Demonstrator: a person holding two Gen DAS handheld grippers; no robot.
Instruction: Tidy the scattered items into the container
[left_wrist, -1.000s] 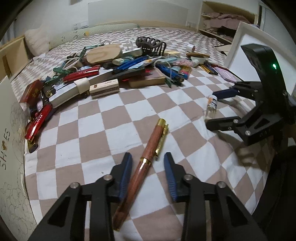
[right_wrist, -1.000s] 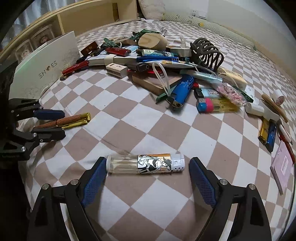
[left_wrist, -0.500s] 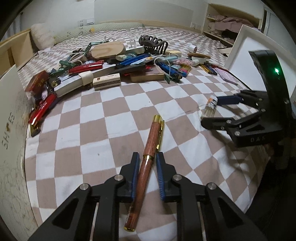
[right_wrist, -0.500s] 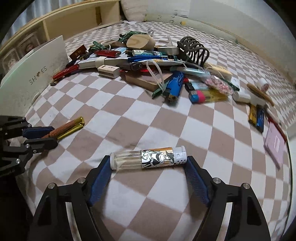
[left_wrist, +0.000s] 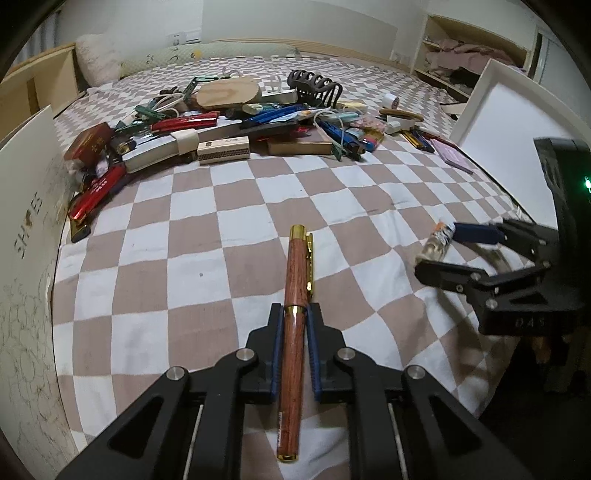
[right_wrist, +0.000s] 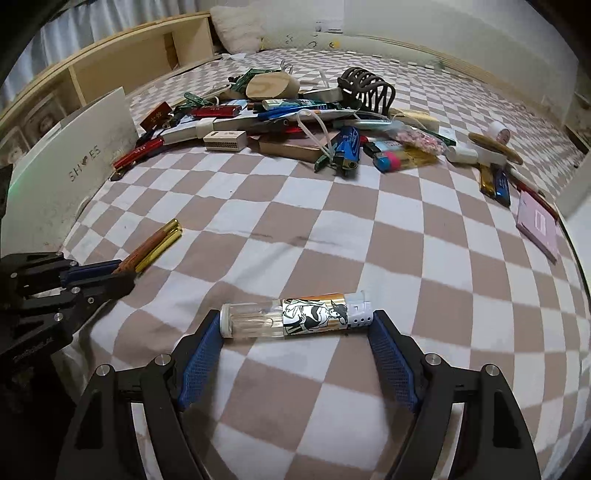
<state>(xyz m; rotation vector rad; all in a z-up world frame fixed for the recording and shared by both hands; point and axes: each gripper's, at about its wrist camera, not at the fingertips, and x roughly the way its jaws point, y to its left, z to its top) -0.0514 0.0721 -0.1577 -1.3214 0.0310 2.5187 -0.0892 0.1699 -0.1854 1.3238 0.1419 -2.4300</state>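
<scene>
1. I am clamping the wooden pen in my left gripper, both blue pads tight on its barrel just behind the gold ring, the capped end jutting forward over the checked bedspread.
2. I am pinching the clear lighter end to end in my right gripper; the jaws stand wide, but each pad seems to be touching one tip.
3. A white shoebox is standing at the bed's left edge and a white lid or tray is leaning at the right; which is the container I cannot tell.
4. The remaining clutter is lying heaped well beyond both grippers.
5. I am judging the lighter the risk: gripped lengthwise by its ends, it could pivot and slip out during the lift.
</scene>
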